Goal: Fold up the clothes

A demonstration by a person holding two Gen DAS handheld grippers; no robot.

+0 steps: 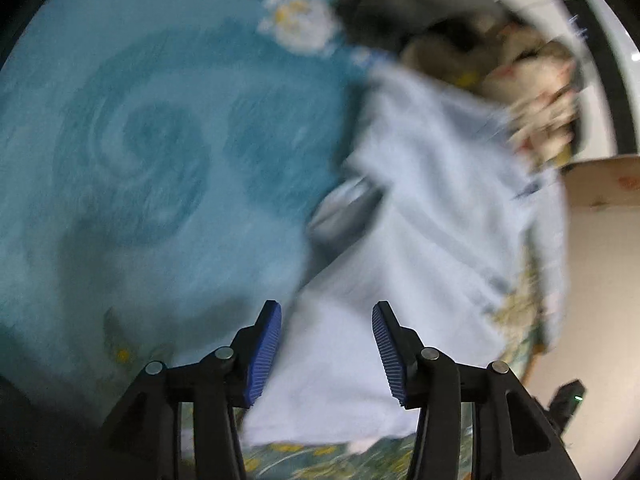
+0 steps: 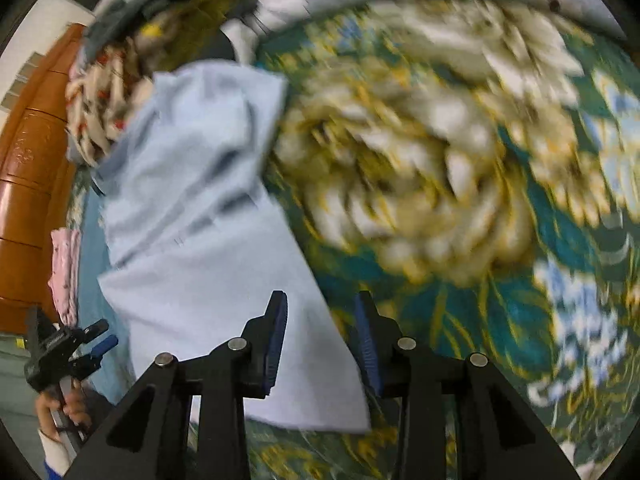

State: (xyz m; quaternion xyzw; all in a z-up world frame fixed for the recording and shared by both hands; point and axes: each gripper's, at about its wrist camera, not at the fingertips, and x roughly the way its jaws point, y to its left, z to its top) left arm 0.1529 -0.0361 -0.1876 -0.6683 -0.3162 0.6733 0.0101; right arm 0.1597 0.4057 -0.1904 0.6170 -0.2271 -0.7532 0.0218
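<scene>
1. Clothes heaped at the far end: a loose pile (image 1: 520, 76) of dark grey, beige and red-patterned fabric lies on the bed, touching the far end of the pale blue garment (image 1: 420, 200). No basket or bin is clear under the heap, and motion blur keeps single pieces from being told apart. A cardboard box (image 1: 600, 180) shows at the right edge of the left wrist view; its contents are hidden.

2. The pale blue garment lies stretched on the bed with its long axis running away from both cameras, near hem at the grippers and far end against the pile. It seems partly folded lengthwise, with creases along that axis.

3. The left gripper (image 1: 326, 340) has its jaws spread wide over the near part of the garment, gripping nothing. The right gripper (image 2: 320, 340) has its jaws parted, the near edge of the garment lying between them; whether the pads touch the cloth I cannot tell.

4. A hand (image 2: 60, 404) holds the left gripper, seen at the lower left of the right wrist view.

5. The bedspread (image 2: 460, 180) is teal with large cream and yellow flowers on one side and lighter blue swirls on the other. A brown wooden headboard (image 2: 28, 184) stands at the left of the right wrist view, a small pink cloth (image 2: 64, 268) beside it, a white wall behind.
</scene>
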